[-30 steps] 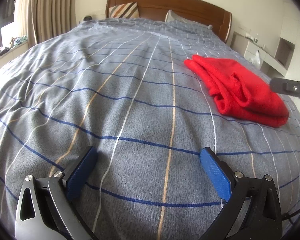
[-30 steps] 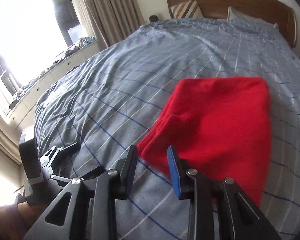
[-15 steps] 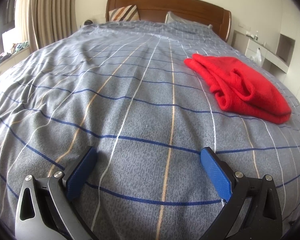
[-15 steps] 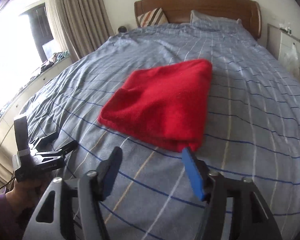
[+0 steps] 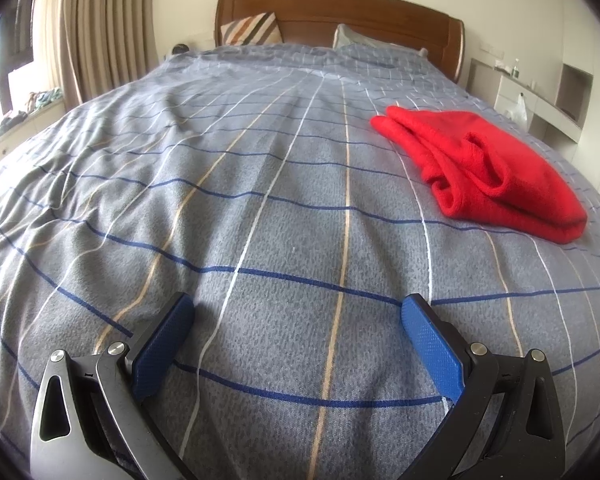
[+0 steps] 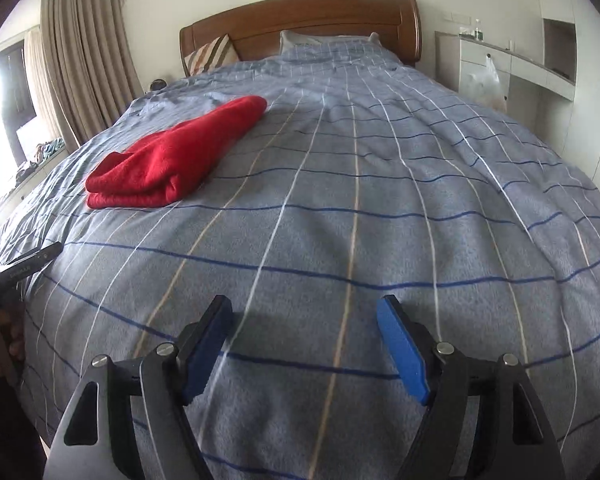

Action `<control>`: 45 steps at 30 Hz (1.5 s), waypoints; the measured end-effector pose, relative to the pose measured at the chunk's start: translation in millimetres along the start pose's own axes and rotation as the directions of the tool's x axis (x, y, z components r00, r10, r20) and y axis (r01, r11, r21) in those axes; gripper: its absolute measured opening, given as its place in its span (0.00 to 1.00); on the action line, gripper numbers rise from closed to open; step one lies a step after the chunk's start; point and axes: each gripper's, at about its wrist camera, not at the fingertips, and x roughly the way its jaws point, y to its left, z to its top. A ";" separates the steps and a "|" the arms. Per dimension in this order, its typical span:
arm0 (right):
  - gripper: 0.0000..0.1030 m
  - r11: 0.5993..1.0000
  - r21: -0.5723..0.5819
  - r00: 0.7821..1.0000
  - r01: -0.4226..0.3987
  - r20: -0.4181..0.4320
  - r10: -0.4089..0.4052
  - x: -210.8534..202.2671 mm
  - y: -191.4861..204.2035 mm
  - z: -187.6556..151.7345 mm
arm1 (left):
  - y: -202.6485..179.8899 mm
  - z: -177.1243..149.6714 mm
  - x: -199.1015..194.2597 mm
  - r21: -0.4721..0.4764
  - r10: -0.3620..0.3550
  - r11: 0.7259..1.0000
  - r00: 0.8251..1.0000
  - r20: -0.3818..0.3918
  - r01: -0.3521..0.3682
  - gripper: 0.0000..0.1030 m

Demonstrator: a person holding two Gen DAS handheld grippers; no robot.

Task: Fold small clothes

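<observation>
A folded red garment (image 5: 480, 172) lies on the grey-blue checked bedspread (image 5: 260, 208), to the right and ahead in the left wrist view. In the right wrist view the garment (image 6: 172, 160) lies to the left and ahead. My left gripper (image 5: 296, 312) is open and empty, low over bare bedspread, well short of the garment. My right gripper (image 6: 304, 312) is open and empty over the bedspread (image 6: 380, 200), apart from the garment. The left gripper's body (image 6: 24, 264) shows at the left edge of the right wrist view.
A wooden headboard (image 5: 340, 12) with a striped cushion (image 5: 252, 30) and a pillow (image 5: 364, 40) is at the far end. Curtains (image 5: 100, 40) and a window sill hang to the left. White shelving (image 6: 520, 64) with a plastic bag stands to the right.
My right gripper opened, let go of the red garment and drew back to the right, away from it. The left gripper stayed open and almost still.
</observation>
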 end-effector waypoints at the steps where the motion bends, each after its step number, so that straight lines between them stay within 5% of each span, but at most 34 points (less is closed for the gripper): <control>1: 0.76 1.000 -0.001 1.000 -0.006 0.000 0.006 -1.1 -1.1 0.4 | -1.2 2.2 -1.0 0.000 0.007 1.000 1.000 -0.021 -0.007 0.99; 3: 0.76 1.000 0.009 1.000 -0.025 -0.013 0.026 -2.0 -4.1 3.9 | -5.7 11.7 -4.5 -0.003 -0.015 1.000 0.997 -0.076 0.015 0.99; 6: 0.76 0.996 0.044 0.997 -0.080 -0.013 0.080 -1.9 -8.6 26.1 | -11.3 42.1 -20.9 -0.059 -0.180 0.982 0.983 -0.039 0.177 0.99; 9: 0.76 0.986 0.073 0.989 -0.150 0.003 0.150 8.7 -6.1 65.3 | -27.3 84.9 -18.0 -0.111 -0.333 0.938 0.943 -0.011 0.330 0.99; 12: 0.76 0.952 0.151 0.964 -0.265 0.015 0.266 34.2 -0.9 111.9 | -50.3 121.8 20.9 -0.179 -0.454 0.883 0.885 -0.097 0.434 0.99; 13: 0.77 0.934 0.178 0.949 -0.311 0.009 0.315 48.4 1.8 128.4 | -56.8 129.3 37.6 -0.197 -0.464 0.879 0.875 -0.138 0.435 0.99; 17: 0.78 0.868 0.282 0.889 -0.409 -0.094 0.449 119.8 15.8 169.5 | -72.4 142.7 88.5 -0.214 -0.394 0.913 0.885 -0.249 0.346 0.99; 20: 0.78 0.804 0.364 0.818 -0.470 -0.162 0.552 172.8 29.6 176.5 | -80.7 143.4 108.0 -0.212 -0.390 0.917 0.872 -0.295 0.338 0.99; 22: 0.77 0.758 0.433 0.774 -0.488 -0.187 0.605 203.8 39.7 174.1 | -90.3 144.5 114.6 -0.166 -0.351 0.935 0.880 -0.319 0.313 0.99; 23: 0.75 0.763 0.435 0.778 -0.477 -0.195 0.598 212.7 45.4 173.8 | -95.5 145.1 116.1 -0.136 -0.331 0.943 0.886 -0.324 0.303 0.98; 25: 0.50 0.849 0.314 0.832 -0.424 -0.236 0.502 216.4 66.9 177.7 | -105.1 144.1 114.0 -0.070 -0.296 0.955 0.901 -0.317 0.289 0.82; 26: 0.42 0.903 0.203 0.870 -0.378 -0.256 0.421 212.1 82.3 178.8 | -110.2 141.6 113.9 -0.040 -0.292 0.955 0.900 -0.324 0.296 0.44; 27: 0.34 0.937 0.095 0.902 -0.337 -0.255 0.350 205.2 97.4 179.5 | -113.4 139.2 114.3 -0.032 -0.304 0.950 0.891 -0.337 0.312 0.30; 30: 0.29 0.964 -0.122 0.960 -0.238 -0.179 0.214 174.6 129.1 176.9 | -115.2 139.2 98.9 -0.026 -0.292 0.954 0.912 -0.290 0.297 0.20; 35: 0.27 0.950 -0.227 0.975 -0.215 0.000 0.221 105.5 137.6 200.6 | -115.3 167.2 37.3 -0.020 -0.367 0.930 0.919 -0.142 0.368 0.19; 40: 0.27 0.947 -0.242 0.961 -0.213 0.125 0.248 49.0 122.4 243.1 | -128.8 211.9 -20.8 0.033 -0.434 0.900 0.901 -0.002 0.434 0.20; 43: 0.35 0.959 -0.164 0.965 -0.231 0.090 0.248 51.6 102.6 251.6 | -139.1 210.6 -11.2 0.024 -0.413 0.910 0.910 -0.031 0.414 0.42; 44: 0.40 0.963 -0.139 0.970 -0.230 0.051 0.239 58.5 96.3 246.5 | -139.0 201.1 -2.1 0.015 -0.391 0.920 0.918 -0.064 0.393 0.64; 45: 0.53 0.967 -0.118 0.974 -0.224 0.003 0.226 65.3 87.6 236.3 | -135.6 187.7 7.4 0.008 -0.355 0.934 0.930 -0.094 0.357 0.74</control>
